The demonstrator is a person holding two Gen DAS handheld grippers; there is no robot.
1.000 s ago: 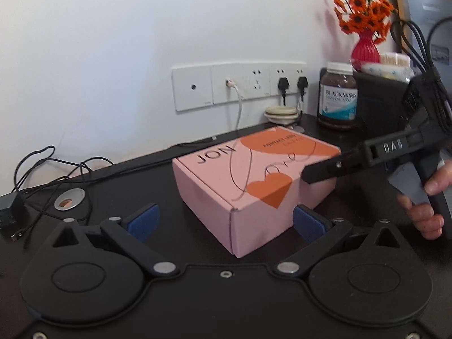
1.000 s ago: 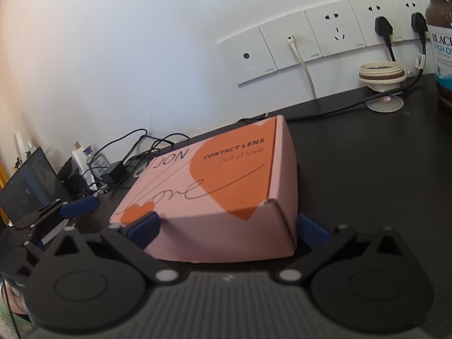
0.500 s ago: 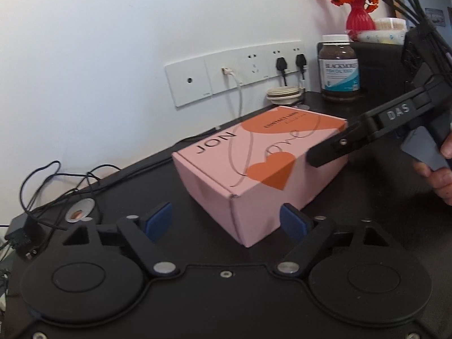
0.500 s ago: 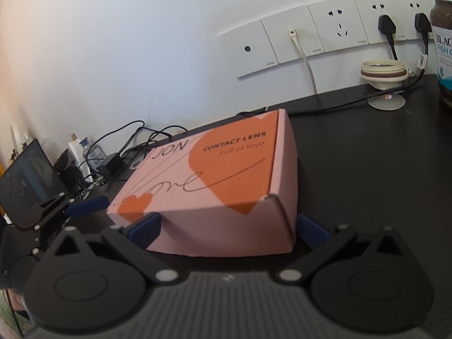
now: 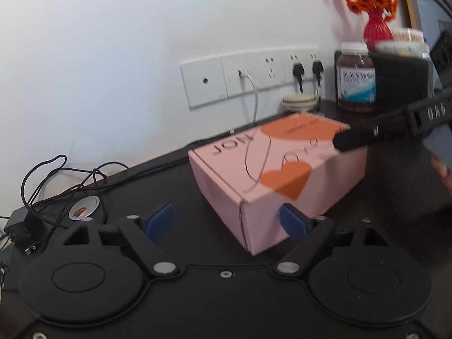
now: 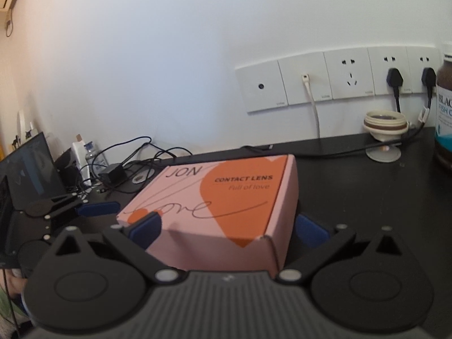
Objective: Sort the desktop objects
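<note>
Only from left wrist: flower vase point(image 5: 378, 26).

A home desk corner is suggested: a row of wall sockets point(image 6: 339, 80) is mounted above a black desktop point(image 6: 353, 186), where tangled cables point(image 5: 62, 180), a supplement jar point(image 5: 355, 80) and a vase of orange flowers point(image 5: 373, 5) are kept.

One pink box point(image 6: 226, 212) is sitting between the fingers. Beyond them, one brown jar point(image 5: 355, 82), one red vase point(image 5: 377, 26), five wall plates point(image 6: 347, 77) and two black plugs point(image 6: 395, 77) are showing.
</note>
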